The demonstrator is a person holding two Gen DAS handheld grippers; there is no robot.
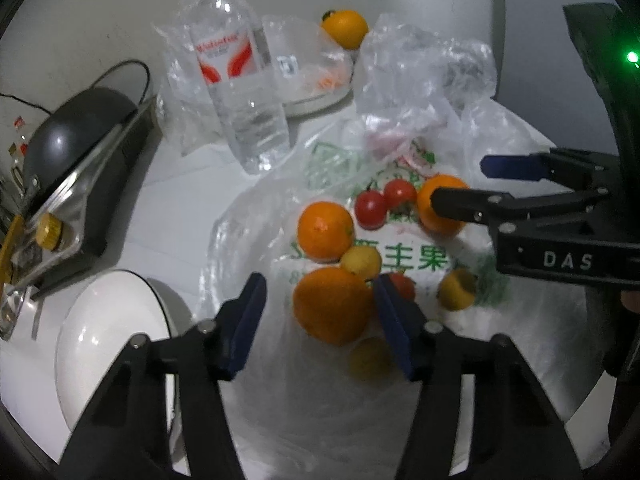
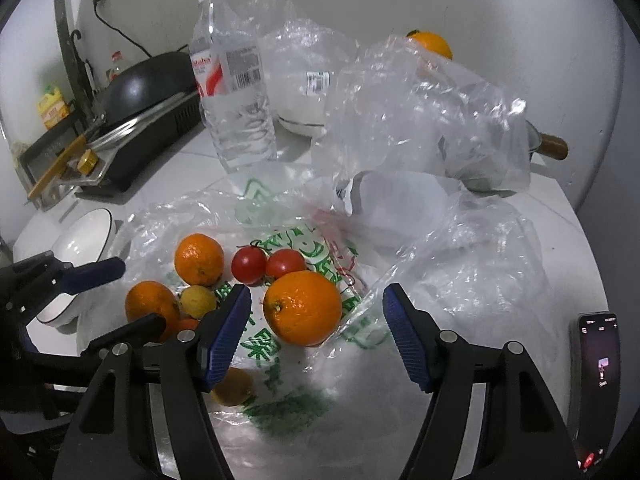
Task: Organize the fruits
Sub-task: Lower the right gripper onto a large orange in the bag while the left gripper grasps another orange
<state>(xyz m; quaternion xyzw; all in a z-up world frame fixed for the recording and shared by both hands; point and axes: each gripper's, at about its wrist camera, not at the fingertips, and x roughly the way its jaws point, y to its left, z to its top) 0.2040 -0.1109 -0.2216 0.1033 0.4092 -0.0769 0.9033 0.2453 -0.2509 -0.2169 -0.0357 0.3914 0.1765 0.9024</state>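
Fruit lies on a flat plastic bag with green print (image 1: 416,260). My left gripper (image 1: 320,316) is open around a large orange (image 1: 332,304), which it does not clamp. My right gripper (image 2: 316,336) is open around another orange (image 2: 302,308), which also shows in the left wrist view (image 1: 436,208). A third orange (image 1: 325,230) (image 2: 199,259), two red tomatoes (image 1: 386,200) (image 2: 266,264) and small yellow fruits (image 1: 362,261) (image 2: 197,300) lie between them. One more orange (image 1: 345,27) (image 2: 430,43) sits on a far plate.
A water bottle (image 1: 236,76) (image 2: 232,92) stands behind the fruit. Crumpled clear bags (image 2: 420,112) lie to the right. A white bowl (image 1: 108,340) (image 2: 82,244) is at the left, a black wok (image 2: 148,84) on a cooker behind it. A phone (image 2: 596,380) lies far right.
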